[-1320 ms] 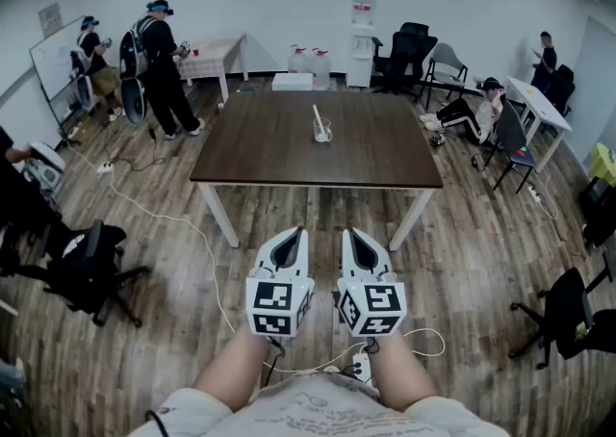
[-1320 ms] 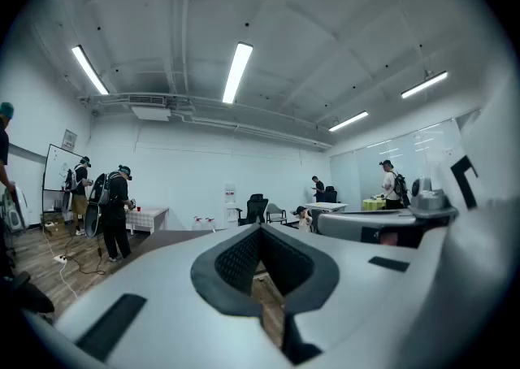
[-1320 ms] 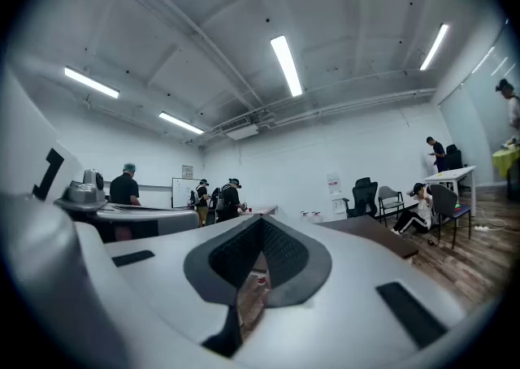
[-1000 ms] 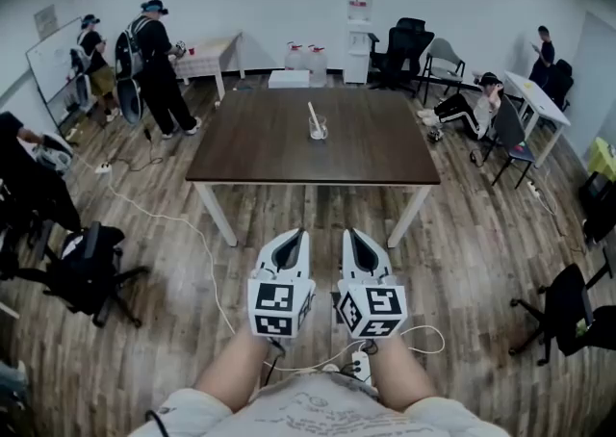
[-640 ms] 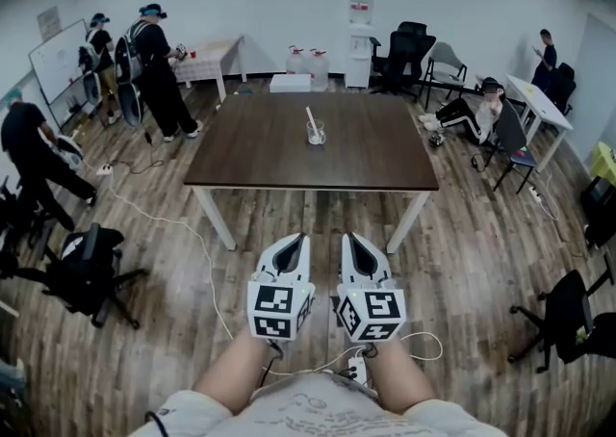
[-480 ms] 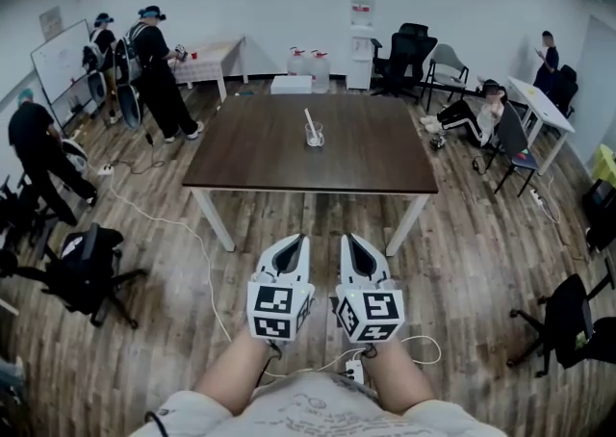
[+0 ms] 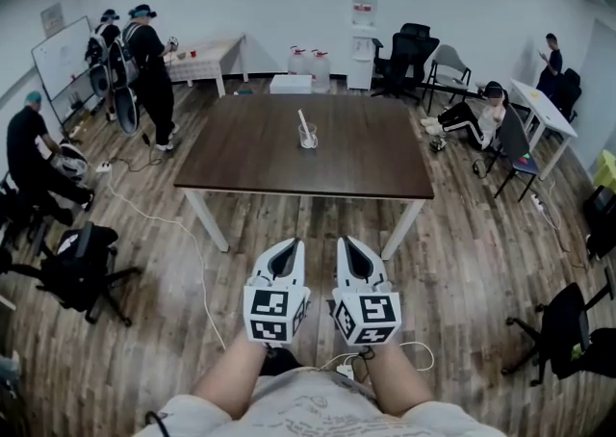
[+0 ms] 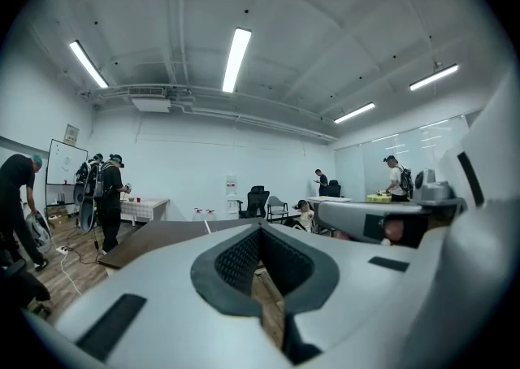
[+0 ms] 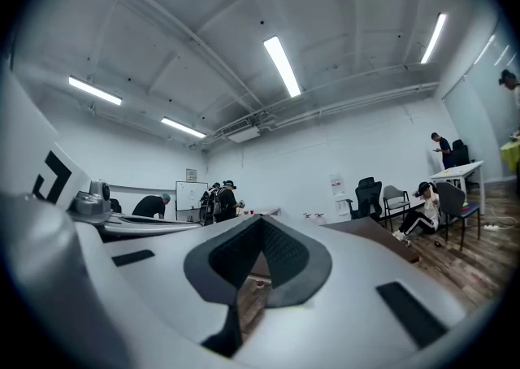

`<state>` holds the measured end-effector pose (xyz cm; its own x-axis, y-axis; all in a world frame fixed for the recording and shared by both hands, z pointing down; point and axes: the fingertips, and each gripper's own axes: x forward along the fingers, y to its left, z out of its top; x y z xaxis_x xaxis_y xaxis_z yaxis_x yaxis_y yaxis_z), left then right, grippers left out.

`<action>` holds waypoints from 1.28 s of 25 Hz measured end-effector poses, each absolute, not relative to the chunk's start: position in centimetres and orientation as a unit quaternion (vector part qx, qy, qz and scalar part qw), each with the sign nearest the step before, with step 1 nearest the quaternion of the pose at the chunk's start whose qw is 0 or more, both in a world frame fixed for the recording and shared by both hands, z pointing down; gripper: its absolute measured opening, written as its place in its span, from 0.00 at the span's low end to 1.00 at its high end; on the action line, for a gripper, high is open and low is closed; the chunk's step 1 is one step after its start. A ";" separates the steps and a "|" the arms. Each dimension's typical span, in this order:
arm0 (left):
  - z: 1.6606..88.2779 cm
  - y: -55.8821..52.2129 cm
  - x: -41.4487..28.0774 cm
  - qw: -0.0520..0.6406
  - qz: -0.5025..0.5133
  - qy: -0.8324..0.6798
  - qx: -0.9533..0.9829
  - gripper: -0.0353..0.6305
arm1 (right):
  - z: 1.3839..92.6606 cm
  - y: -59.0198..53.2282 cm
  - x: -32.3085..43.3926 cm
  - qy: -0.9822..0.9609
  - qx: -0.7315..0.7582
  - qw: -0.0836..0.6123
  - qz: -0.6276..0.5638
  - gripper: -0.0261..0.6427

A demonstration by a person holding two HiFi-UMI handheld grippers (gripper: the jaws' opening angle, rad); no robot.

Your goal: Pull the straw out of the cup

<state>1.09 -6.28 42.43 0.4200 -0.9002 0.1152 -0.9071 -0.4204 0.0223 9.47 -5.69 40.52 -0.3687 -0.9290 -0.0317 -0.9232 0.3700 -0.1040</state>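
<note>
A clear cup (image 7: 308, 138) stands near the middle of a dark brown table (image 7: 250, 161), far ahead of me in the head view. A white straw (image 7: 302, 123) leans out of it toward the upper left. My left gripper (image 7: 288, 245) and right gripper (image 7: 346, 244) are held side by side over the wooden floor, well short of the table's near edge. Both point toward the table. In the left gripper view the left gripper (image 8: 260, 230) has its jaws closed together with nothing between them. The right gripper (image 9: 262, 223) looks the same in its own view.
Several people stand or crouch by a whiteboard (image 7: 60, 53) at the far left. Black office chairs (image 7: 79, 262) (image 7: 568, 324) flank me on the floor. A white cable and power strip (image 7: 344, 369) lie by my feet. A person sits on a chair (image 7: 481, 108) at the right.
Both grippers have drifted forward together and sit a little lower in the head view; the table has come nearer. At the far left a person has walked in and crouched.
</note>
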 end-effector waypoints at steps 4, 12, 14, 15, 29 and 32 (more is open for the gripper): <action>42.7 -8.2 1.6 0.038 0.041 -0.537 0.842 0.05 | 41.1 -7.2 10.1 0.826 -0.560 0.044 -0.035 0.06; 43.6 -14.2 1.9 0.042 0.042 -0.525 0.849 0.05 | 41.7 -13.1 10.1 0.825 -0.563 0.041 -0.033 0.06; 43.9 -16.1 1.8 0.043 0.038 -0.524 0.850 0.05 | 42.1 -14.9 10.1 0.824 -0.565 0.039 -0.029 0.06; 44.0 -17.1 1.8 0.043 0.036 -0.523 0.850 0.05 | 42.3 -15.8 10.2 0.822 -0.567 0.038 -0.028 0.06; 44.3 -35.7 -1.1 0.069 0.023 -0.515 0.854 0.05 | 42.4 -34.8 7.3 0.811 -0.583 0.023 -0.034 0.06; 44.3 -40.1 -2.2 0.079 0.018 -0.515 0.854 0.05 | 42.3 -39.5 6.6 0.810 -0.585 0.019 -0.042 0.06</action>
